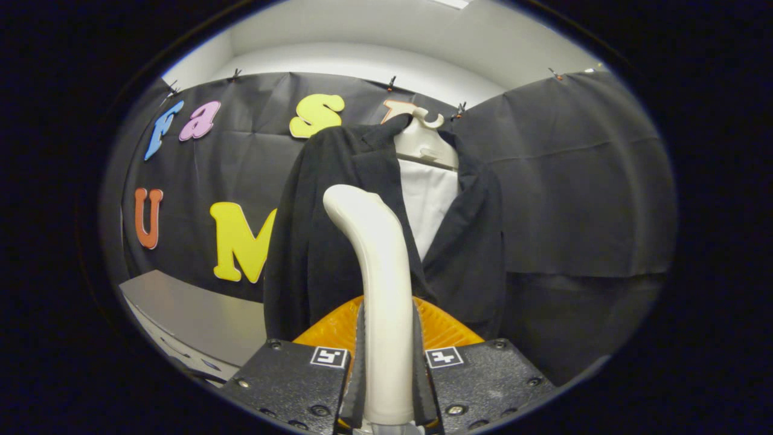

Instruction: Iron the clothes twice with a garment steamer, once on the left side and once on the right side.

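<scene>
Black jacket [338,241] hangs on a white hanger [423,145]; grey cabinet top [193,314] looks bare, I think.

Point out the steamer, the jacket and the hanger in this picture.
steamer [377,284]: gripper view, on its pale handle, clamped between the fingers.
jacket [314,241]: gripper view, on its dark front panel beside the steamer.
hanger [423,145]: gripper view, on its pale neck below the hook.
</scene>
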Motion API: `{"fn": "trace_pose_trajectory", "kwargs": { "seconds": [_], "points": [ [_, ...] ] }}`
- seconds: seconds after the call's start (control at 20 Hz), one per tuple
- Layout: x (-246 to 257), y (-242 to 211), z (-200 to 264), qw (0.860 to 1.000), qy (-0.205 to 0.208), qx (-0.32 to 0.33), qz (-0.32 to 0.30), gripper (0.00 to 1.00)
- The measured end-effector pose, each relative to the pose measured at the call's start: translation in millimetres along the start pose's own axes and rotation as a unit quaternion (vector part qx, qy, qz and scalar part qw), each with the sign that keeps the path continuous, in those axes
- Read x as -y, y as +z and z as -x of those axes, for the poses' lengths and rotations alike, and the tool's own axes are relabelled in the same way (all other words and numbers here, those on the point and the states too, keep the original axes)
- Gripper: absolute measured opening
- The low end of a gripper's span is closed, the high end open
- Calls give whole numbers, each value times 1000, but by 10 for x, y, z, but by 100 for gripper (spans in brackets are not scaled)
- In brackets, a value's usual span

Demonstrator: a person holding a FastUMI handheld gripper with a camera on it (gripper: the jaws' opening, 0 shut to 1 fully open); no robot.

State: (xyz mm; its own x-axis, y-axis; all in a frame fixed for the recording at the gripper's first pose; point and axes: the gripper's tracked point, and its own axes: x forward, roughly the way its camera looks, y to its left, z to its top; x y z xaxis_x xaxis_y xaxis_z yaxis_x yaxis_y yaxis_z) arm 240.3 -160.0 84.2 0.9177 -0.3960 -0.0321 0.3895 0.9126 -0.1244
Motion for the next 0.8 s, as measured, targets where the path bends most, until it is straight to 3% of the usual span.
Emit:
{"fn": "trace_pose_trajectory", "kwargs": {
  "seconds": [0.8],
  "points": [
    [240, -1192, 189, 993, -7, -122, -2, 34]
  ]
}}
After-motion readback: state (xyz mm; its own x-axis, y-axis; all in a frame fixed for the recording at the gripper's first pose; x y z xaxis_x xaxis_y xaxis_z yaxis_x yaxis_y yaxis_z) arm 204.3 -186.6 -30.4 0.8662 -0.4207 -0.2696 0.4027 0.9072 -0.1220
